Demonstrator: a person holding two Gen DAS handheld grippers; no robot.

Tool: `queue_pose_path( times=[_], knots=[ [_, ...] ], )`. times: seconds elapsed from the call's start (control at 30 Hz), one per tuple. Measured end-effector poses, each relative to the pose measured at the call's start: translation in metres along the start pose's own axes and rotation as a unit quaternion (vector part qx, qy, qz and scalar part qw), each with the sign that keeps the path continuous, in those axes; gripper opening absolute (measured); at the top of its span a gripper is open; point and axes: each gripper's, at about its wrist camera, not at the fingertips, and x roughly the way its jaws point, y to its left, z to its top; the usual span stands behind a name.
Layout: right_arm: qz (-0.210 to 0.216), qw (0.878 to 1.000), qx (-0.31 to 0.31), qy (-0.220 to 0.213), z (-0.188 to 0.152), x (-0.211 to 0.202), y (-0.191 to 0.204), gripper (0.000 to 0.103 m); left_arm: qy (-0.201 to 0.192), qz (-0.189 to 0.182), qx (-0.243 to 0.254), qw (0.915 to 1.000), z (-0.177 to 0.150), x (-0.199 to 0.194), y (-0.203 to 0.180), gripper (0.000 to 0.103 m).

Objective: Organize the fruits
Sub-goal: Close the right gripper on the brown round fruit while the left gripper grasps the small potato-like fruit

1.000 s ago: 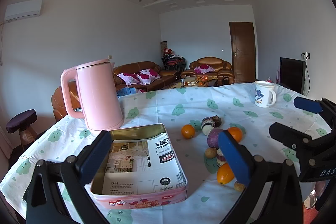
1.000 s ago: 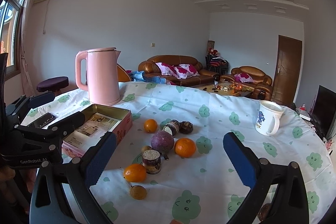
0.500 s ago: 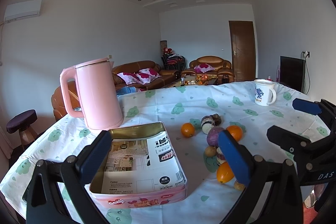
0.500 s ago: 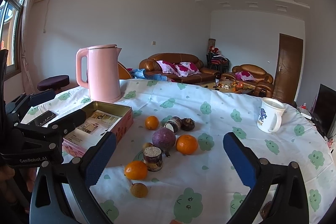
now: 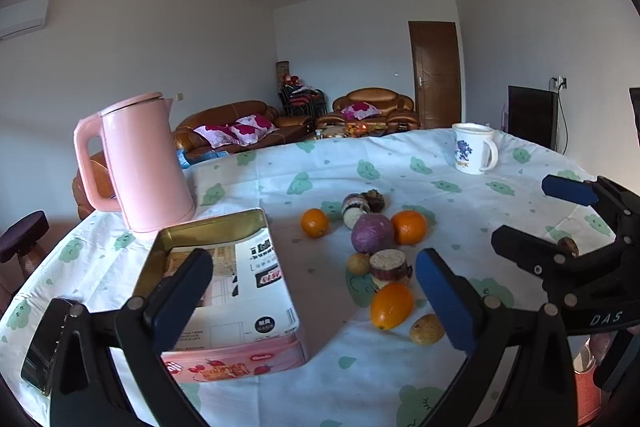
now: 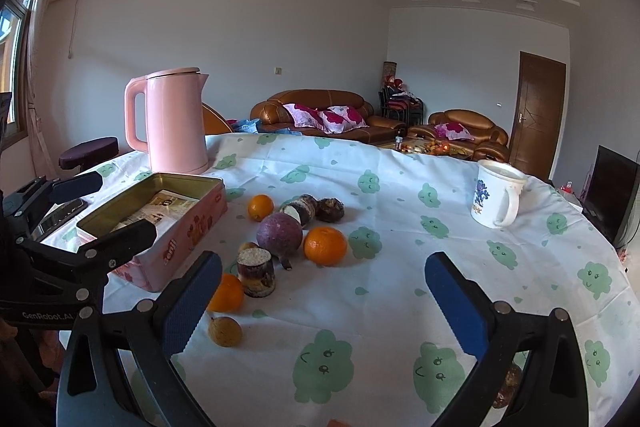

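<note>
Your left gripper [image 5: 312,291] and right gripper [image 6: 322,301] both hover with fingers spread wide, empty. The scattered oranges, including a round orange [image 6: 325,245], lie right of the open pink rectangular tin [image 5: 224,291].

Three oranges [image 6: 325,245] [image 6: 260,207] [image 6: 226,293] are counted, plus one purple round fruit [image 6: 279,235] and two small yellowish fruits [image 6: 225,331] [image 6: 248,247]. One pink tin [image 6: 160,223], one pink kettle [image 6: 174,121] and one white mug [image 6: 496,193] are seen on the table.
</note>
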Motion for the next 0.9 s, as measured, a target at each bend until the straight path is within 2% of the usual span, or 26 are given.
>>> queue_pose_path(
  times=[0.23, 0.43, 0.57, 0.63, 0.7, 0.87, 0.9],
  knots=[
    [-0.027, 0.999, 0.016, 0.015, -0.018, -0.002, -0.025, 0.102, 0.023, -0.029, 0.022, 0.9991, -0.009, 0.008, -0.023, 0.101],
    [-0.045, 0.998, 0.023, 0.023, -0.027, -0.005, -0.042, 0.102, 0.055, -0.074, 0.042, 0.9949, -0.020, 0.013, -0.044, 0.087],
    [-0.057, 0.997, 0.032, 0.031, -0.036, -0.006, -0.056, 0.102, 0.073, -0.085, 0.056, 0.9921, -0.027, 0.016, -0.055, 0.079],
    [-0.064, 0.997, 0.036, 0.039, -0.041, -0.005, -0.063, 0.102, 0.076, -0.089, 0.057, 0.9915, -0.028, 0.016, -0.057, 0.071],
    [-0.070, 0.995, 0.046, 0.044, -0.047, -0.005, -0.072, 0.102, 0.086, -0.100, 0.056, 0.9896, -0.030, 0.019, -0.058, 0.058],
    [-0.085, 0.993, 0.063, 0.056, -0.057, -0.004, -0.090, 0.101, 0.114, -0.126, 0.057, 0.9838, -0.036, 0.031, -0.064, 0.047],
    [-0.087, 0.992, 0.067, 0.057, -0.059, -0.004, -0.094, 0.098, 0.115, -0.129, 0.059, 0.9831, -0.037, 0.031, -0.066, 0.045]
  ],
)
